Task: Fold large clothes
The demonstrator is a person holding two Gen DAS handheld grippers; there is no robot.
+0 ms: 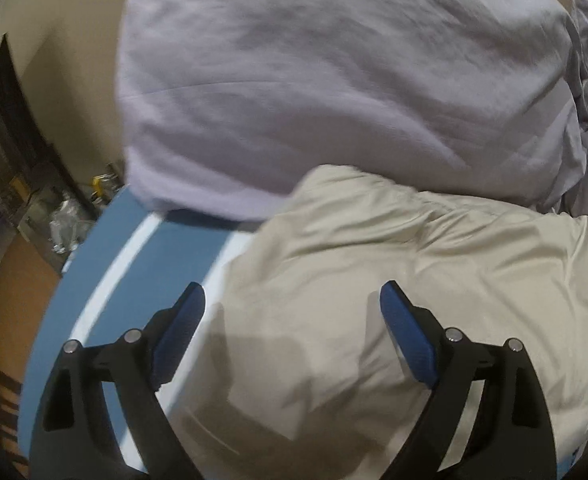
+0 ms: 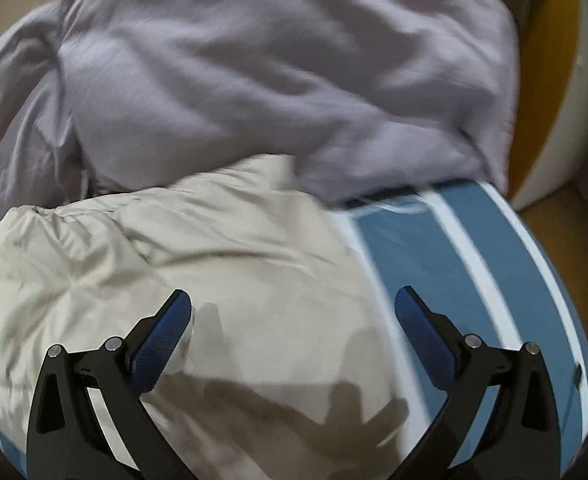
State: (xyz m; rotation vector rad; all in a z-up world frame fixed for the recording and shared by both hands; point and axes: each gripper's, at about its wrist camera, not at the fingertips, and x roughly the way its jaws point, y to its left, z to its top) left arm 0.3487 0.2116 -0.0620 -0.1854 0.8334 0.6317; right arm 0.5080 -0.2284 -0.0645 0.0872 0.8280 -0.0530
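Observation:
A beige padded garment (image 1: 394,280) lies bunched on a blue surface with white stripes (image 1: 133,280). It also shows in the right wrist view (image 2: 213,260). A lilac garment (image 1: 334,80) lies heaped behind it, also in the right wrist view (image 2: 273,80). My left gripper (image 1: 294,304) is open and empty, just above the beige garment's left edge. My right gripper (image 2: 294,308) is open and empty above the beige garment's right edge. Both views are blurred.
The striped surface (image 2: 474,280) ends at the left in the left wrist view and at the right in the right wrist view. Beyond its left edge are a brown floor (image 1: 17,280), dark furniture (image 1: 9,112) and clutter. A yellow and white object (image 2: 554,100) stands at the right.

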